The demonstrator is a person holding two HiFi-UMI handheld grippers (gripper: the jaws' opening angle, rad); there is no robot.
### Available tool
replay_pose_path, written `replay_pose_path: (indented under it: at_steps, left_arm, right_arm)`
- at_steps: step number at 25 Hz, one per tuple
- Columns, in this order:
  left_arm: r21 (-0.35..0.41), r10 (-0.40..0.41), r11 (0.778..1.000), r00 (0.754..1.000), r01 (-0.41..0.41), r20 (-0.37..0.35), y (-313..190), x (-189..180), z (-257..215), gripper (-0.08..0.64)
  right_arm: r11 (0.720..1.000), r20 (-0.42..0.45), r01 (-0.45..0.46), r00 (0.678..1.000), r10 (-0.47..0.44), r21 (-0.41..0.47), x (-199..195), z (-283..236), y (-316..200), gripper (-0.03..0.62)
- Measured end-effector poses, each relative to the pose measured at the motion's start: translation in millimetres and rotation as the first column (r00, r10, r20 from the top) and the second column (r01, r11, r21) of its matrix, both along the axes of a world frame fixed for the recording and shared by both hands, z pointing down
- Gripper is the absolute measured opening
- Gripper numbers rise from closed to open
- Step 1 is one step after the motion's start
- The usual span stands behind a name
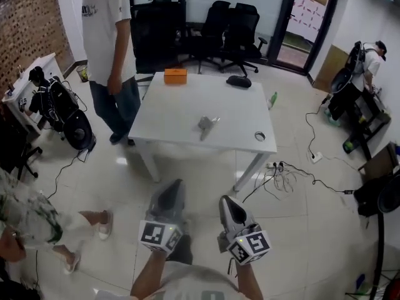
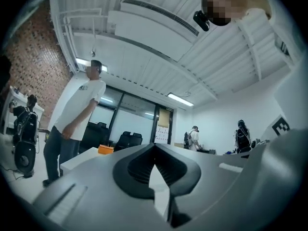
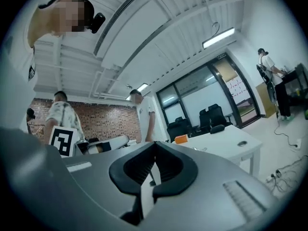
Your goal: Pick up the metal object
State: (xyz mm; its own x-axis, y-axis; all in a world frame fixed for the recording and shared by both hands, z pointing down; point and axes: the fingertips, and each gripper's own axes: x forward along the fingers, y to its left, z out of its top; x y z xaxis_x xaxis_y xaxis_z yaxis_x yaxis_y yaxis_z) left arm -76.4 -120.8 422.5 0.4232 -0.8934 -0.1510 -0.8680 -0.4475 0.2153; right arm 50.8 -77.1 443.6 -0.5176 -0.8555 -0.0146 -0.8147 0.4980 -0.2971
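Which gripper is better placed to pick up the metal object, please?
Left, marginally: the left gripper sits slightly nearer the metal object than the right gripper; both are short of the table, jaws shut.

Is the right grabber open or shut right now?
Shut. In the right gripper view, the right gripper has its jaws pressed together at the tips, and nothing is held between them.
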Motion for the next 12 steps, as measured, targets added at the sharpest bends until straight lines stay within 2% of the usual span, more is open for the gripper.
replay_pose_path:
  at_steps: [5, 12]
  left_arm:
    - [0.022, 0.026, 0.999, 1.000, -0.026, -0.007, -102, -17, -13, 0.000]
    - [0.054, 0.100, 0.993, 0.995, -0.101, 0.024, -172, -10, -19, 0.000]
  right_arm:
    - [1.000, 0.028, -0.013, 1.000, 0.012, 0.012, -19, -17, -100, 0.012]
    - [1.000, -0.001, -0.020, 1.000, 0.020, 0.007, -29, -7, -168, 0.012]
